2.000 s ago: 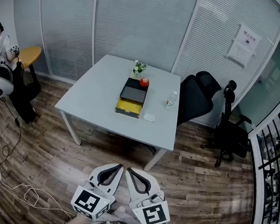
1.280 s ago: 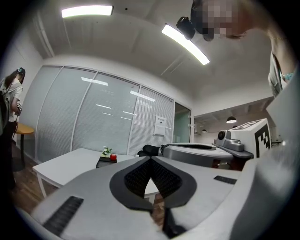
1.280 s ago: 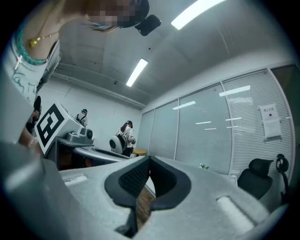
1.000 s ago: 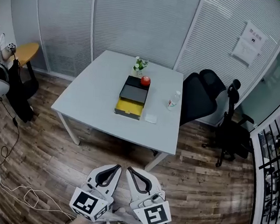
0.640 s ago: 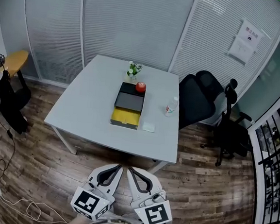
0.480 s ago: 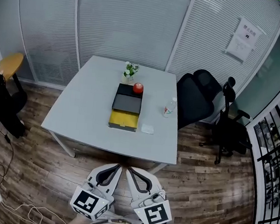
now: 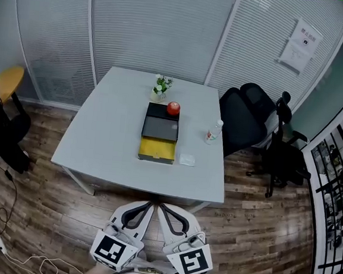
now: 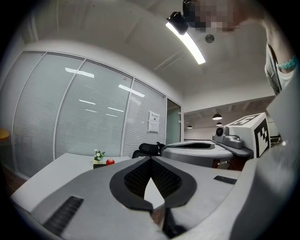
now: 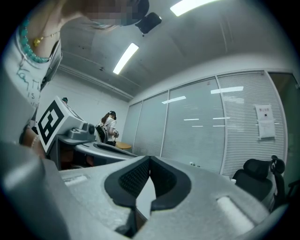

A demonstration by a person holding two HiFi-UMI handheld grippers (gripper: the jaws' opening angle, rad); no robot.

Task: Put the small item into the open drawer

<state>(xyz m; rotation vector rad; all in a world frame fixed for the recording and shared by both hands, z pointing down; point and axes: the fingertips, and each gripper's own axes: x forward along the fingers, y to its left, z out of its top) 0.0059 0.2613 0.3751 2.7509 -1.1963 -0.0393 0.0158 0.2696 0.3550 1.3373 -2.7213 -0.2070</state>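
A white table [image 7: 108,140] stands a few steps ahead of me. On it a black drawer unit [image 7: 161,126] has its yellow drawer [image 7: 157,150] pulled open toward me. The small white item [image 7: 187,159] lies on the tabletop just right of the drawer. A red apple [image 7: 173,108] sits on the unit's far end, also seen as the apple [image 8: 110,162] in the left gripper view. My left gripper [image 7: 147,205] [image 8: 150,158] and right gripper [image 7: 163,206] [image 9: 150,157] are side by side near my body, both shut and empty, well short of the table.
A small flower vase [image 7: 159,88] and a water bottle [image 7: 214,131] are on the table. Two black office chairs [image 7: 245,116] [image 7: 280,155] stand to its right. A round yellow table [image 7: 6,80] is at the left. A white cable [image 7: 12,257] lies on the wood floor. A person [image 9: 108,127] stands far off.
The table has come nearer and sits lower in the head view. The seated person at the left has slid out of view. Both grippers stay shut together.
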